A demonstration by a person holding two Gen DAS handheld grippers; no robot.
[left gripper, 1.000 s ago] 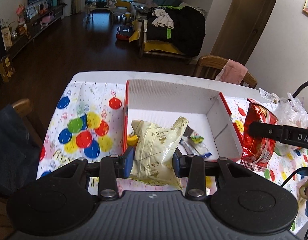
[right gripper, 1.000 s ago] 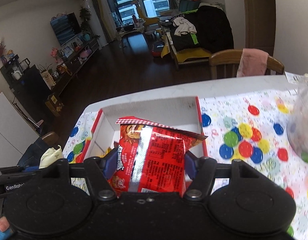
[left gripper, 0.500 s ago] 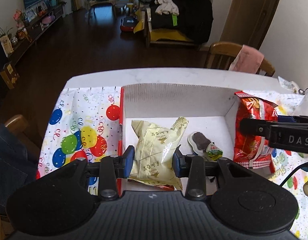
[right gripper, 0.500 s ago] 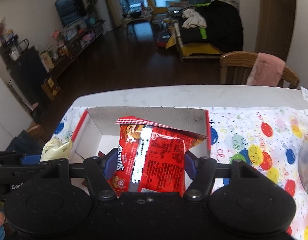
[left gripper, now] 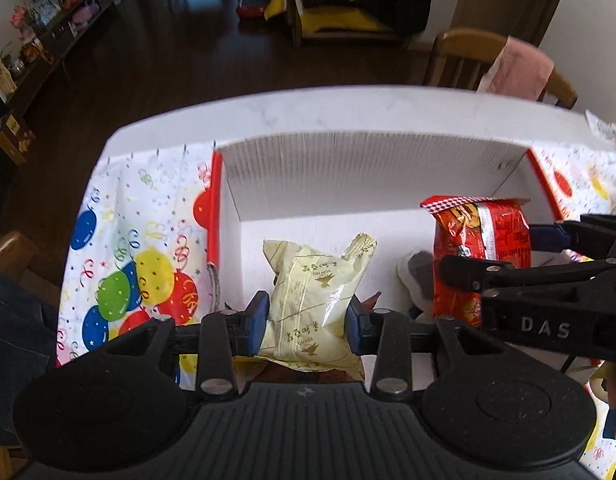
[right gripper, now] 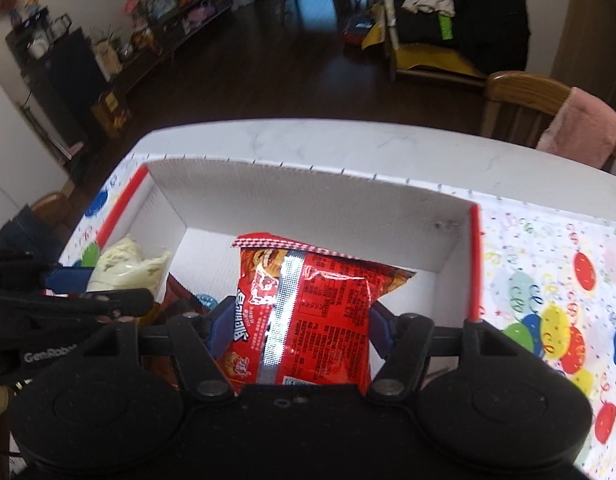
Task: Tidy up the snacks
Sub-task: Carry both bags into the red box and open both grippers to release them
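Left wrist view: left tool (left gripper: 306, 322), blue pads clamped on a pale yellow, crinkled plastic snack packet (left gripper: 313, 308) with gold print, held over the near left part of a shallow white corrugated box with red edges (left gripper: 367, 172). Packet's long axis runs away from the tool toward the box's far wall, its twisted top corner pointing up and to the right. Right tool (left gripper: 507, 254) enters from the right of the same view, clamped on a glossy red foil snack bag (left gripper: 481, 240) with a checked top seal, over the right part of the box. Right wrist view: right tool (right gripper: 300, 332), pads pressed on both sides of the red bag (right gripper: 308, 312), bag's long axis likewise pointing to the far wall; left tool (right gripper: 68, 280) and yellow packet (right gripper: 124, 264) at far left. Box interior (right gripper: 387, 216) lies directly below and ahead of both tools; small wrapped items already lie on its floor between the two loads. Box sits on a white worktop (right gripper: 347, 140) with a balloon-print plastic cover (right gripper: 547, 300). Judgement: each load is over its own side, so release needs only a short descent, the packets side by side.
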